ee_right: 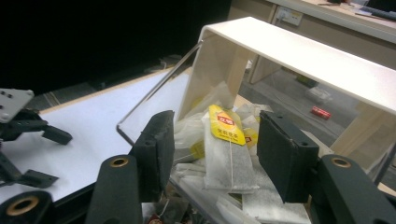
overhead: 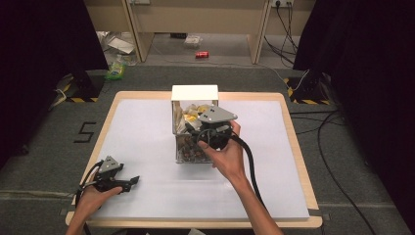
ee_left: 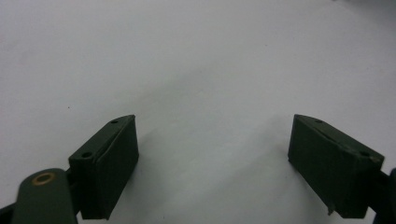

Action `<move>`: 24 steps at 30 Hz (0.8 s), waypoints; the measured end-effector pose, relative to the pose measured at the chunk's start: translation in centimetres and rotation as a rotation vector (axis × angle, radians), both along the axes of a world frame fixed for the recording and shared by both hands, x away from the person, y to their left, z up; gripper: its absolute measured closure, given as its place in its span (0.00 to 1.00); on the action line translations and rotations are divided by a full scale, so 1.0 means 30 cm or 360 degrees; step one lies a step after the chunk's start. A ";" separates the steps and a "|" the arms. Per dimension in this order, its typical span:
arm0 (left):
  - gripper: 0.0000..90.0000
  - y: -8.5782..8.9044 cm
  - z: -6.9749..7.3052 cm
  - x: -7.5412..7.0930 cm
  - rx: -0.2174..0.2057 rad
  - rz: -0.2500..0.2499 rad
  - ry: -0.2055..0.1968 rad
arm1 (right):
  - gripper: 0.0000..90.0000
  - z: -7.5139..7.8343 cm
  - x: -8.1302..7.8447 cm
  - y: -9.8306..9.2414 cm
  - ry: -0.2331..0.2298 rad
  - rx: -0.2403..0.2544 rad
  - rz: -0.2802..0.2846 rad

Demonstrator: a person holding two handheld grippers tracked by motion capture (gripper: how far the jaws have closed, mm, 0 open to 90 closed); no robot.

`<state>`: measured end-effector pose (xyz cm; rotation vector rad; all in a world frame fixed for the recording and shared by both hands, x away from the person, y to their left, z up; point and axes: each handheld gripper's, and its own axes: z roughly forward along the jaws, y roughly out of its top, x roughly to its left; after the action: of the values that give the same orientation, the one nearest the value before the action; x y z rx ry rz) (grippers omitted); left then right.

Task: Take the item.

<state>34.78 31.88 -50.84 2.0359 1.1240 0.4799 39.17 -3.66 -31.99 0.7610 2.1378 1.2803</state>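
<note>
Teabag (ee_right: pixel 229 154) inside the clear box (ee_right: pixel 299 51) – light, limp, tearable – sits between the right claw's (ee_right: pixel 215 149) half-open, empty jaws; pinch its paper body.

Upright tea bag (ee_right: pixel 227 154) in clear box (ee_right: pixel 299 60)

Even overhead light, dark curtained edges; soft shadows under jaws; gripper views slightly blurred, high view low-resolution
</note>
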 end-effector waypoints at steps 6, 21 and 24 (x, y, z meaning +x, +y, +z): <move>0.17 0.000 0.000 0.000 0.0000 0.0000 0.0001 | 0.57 -0.016 0.024 0.023 0.0035 -0.0061 -0.0013; 0.17 0.000 0.000 0.000 0.0000 0.0000 0.0000 | 0.78 -0.031 0.061 0.029 0.0091 -0.0158 -0.0041; 0.17 0.000 0.000 0.000 0.0000 0.0000 0.0000 | 0.84 -0.032 0.062 0.026 0.0094 -0.0163 -0.0040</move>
<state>34.77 31.88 -50.84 2.0361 1.1241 0.4799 41.02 -2.86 -32.95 0.7891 2.2151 1.1390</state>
